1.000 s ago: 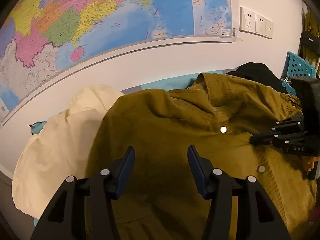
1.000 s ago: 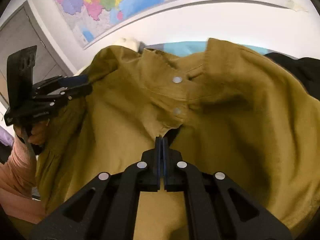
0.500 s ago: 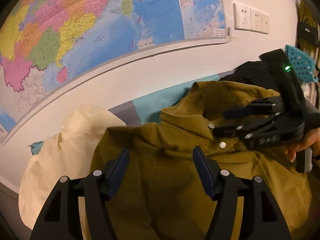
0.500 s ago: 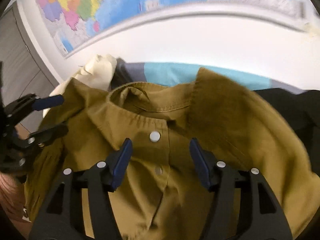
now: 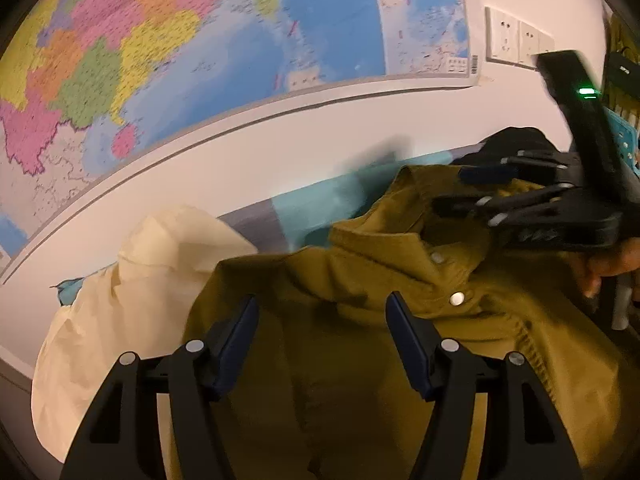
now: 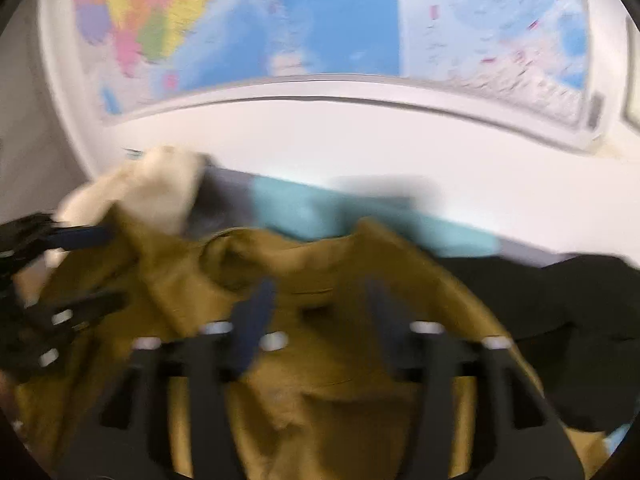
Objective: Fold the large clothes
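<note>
An olive-brown button-front shirt (image 5: 360, 360) lies spread on the bed with its collar toward the wall. It also shows in the blurred right wrist view (image 6: 320, 400). My left gripper (image 5: 322, 312) is open and empty above the shirt's left shoulder. My right gripper (image 6: 320, 296) is open and empty over the collar; it also shows at the right of the left wrist view (image 5: 452, 188).
A cream garment (image 5: 132, 300) lies left of the shirt and a black garment (image 6: 560, 320) lies right of it. A blue and grey sheet (image 5: 308, 208) meets the white wall (image 5: 240, 160) with a map (image 5: 200, 40). Wall sockets (image 5: 516, 40) are at the upper right.
My right gripper let go of the shirt's front placket, opened and moved up toward the collar. My left gripper stayed open and drew back a little.
</note>
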`<action>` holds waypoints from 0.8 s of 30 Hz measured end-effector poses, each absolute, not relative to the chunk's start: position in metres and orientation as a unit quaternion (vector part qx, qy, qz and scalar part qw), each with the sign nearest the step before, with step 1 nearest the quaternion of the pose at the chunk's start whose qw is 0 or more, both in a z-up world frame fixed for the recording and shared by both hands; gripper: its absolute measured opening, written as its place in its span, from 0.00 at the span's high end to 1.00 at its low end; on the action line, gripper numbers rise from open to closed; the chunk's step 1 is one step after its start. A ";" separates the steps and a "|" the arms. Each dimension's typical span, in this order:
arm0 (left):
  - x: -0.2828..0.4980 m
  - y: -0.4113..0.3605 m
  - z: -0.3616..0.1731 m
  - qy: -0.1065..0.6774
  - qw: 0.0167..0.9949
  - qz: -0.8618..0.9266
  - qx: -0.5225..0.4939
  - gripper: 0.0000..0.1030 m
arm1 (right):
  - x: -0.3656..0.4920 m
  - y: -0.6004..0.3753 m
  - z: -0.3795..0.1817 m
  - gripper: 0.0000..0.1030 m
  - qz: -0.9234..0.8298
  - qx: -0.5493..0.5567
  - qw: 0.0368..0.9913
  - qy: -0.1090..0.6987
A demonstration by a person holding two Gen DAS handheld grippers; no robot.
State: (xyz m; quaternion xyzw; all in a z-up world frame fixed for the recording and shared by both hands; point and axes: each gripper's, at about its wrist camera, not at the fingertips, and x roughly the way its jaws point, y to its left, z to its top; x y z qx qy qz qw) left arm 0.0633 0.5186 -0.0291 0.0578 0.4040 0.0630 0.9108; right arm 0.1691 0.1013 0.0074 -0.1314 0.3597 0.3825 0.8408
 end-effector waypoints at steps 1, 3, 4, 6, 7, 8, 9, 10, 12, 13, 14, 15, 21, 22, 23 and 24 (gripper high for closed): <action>0.064 0.515 -0.029 0.403 0.911 0.059 0.059 0.37 | 0.169 0.102 0.006 0.19 0.367 -0.142 0.848 0.355; 0.067 0.508 -0.031 0.403 0.911 0.054 0.065 0.37 | 0.169 0.106 0.005 0.19 0.344 -0.161 0.863 0.333; 0.069 0.506 -0.033 0.404 0.911 0.051 0.068 0.36 | 0.171 0.110 0.001 0.21 0.341 -0.170 0.862 0.334; 0.074 0.501 -0.037 0.411 0.908 0.046 0.072 0.34 | 0.178 0.117 -0.007 0.27 0.338 -0.189 0.854 0.347; 0.075 0.499 -0.039 0.414 0.907 0.043 0.072 0.34 | 0.182 0.118 -0.011 0.45 0.330 -0.205 0.854 0.347; 0.077 0.497 -0.040 0.417 0.905 0.040 0.071 0.28 | 0.186 0.119 -0.015 0.71 0.317 -0.223 0.853 0.348; 0.079 0.497 -0.041 0.418 0.905 0.039 0.072 0.24 | 0.191 0.117 -0.016 0.85 0.315 -0.230 0.851 0.351; 0.081 0.496 -0.042 0.418 0.905 0.039 0.074 0.24 | 0.196 0.113 -0.014 1.00 0.319 -0.222 0.850 0.356; 0.084 0.495 -0.044 0.419 0.904 0.038 0.078 0.24 | 0.206 0.095 0.001 1.00 0.324 -0.180 0.860 0.351; 0.085 0.495 -0.044 0.418 0.904 0.041 0.079 0.24 | 0.210 0.084 0.011 1.00 0.334 -0.147 0.864 0.346; 0.087 0.496 -0.044 0.416 0.905 0.041 0.080 0.24 | 0.215 0.074 0.020 1.00 0.343 -0.114 0.867 0.344; 0.090 0.497 -0.044 0.415 0.905 0.042 0.080 0.24 | 0.222 0.058 0.032 1.00 0.349 -0.066 0.871 0.341; 0.106 0.496 -0.050 0.421 0.903 0.037 0.072 0.22 | 0.227 0.046 0.032 0.52 0.372 -0.074 0.854 0.355; 0.109 0.497 -0.051 0.421 0.904 0.035 0.067 0.20 | 0.221 0.052 0.026 0.45 0.378 -0.090 0.849 0.358; 0.111 0.497 -0.052 0.425 0.903 0.032 0.060 0.12 | 0.217 0.060 0.018 0.43 0.384 -0.109 0.841 0.364; 0.111 0.496 -0.052 0.428 0.901 0.030 0.055 0.06 | 0.215 0.066 0.012 0.39 0.380 -0.126 0.839 0.369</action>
